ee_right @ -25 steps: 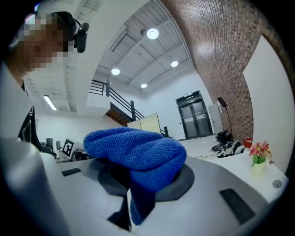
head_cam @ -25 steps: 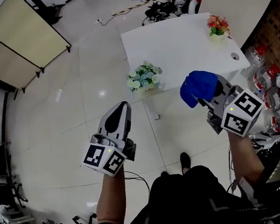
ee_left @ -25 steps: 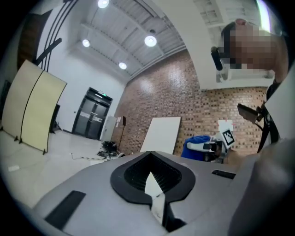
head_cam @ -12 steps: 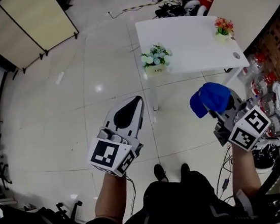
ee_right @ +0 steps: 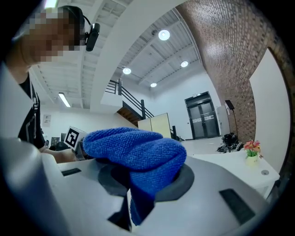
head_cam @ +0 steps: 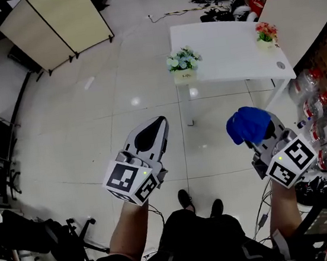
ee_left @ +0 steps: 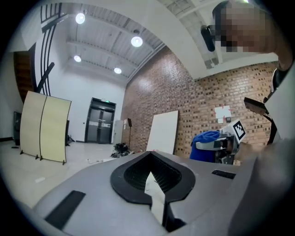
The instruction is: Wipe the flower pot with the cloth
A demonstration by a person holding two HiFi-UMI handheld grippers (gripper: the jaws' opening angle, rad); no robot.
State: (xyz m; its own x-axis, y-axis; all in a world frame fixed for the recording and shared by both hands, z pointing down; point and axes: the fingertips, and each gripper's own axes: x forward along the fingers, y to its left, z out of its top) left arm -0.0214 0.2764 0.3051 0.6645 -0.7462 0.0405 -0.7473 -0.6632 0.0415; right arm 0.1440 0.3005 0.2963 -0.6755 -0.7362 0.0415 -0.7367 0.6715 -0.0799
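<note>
A blue cloth (head_cam: 247, 124) is bunched in my right gripper (head_cam: 254, 130), whose jaws are shut on it; it fills the right gripper view (ee_right: 138, 152) and hides the jaw tips. My left gripper (head_cam: 160, 121) is shut and holds nothing; its closed tips show in its own view (ee_left: 154, 193). Both are held level above the tiled floor, well short of the white table (head_cam: 231, 52). A pot of white and green flowers (head_cam: 183, 64) stands at the table's near left corner. A smaller pot of red flowers (head_cam: 266, 33) stands at the far right (ee_right: 251, 152).
Folding screen panels (head_cam: 57, 27) stand at the back left. Cables and gear (head_cam: 224, 2) lie on the floor behind the table. Plastic bottles and bags (head_cam: 323, 118) line the brick wall on the right. Office chairs (head_cam: 46, 238) stand at the left.
The table and its pots have shifted toward the upper right of the head view and look farther away. Both grippers travelled with the person across the floor, the cloth still held.
</note>
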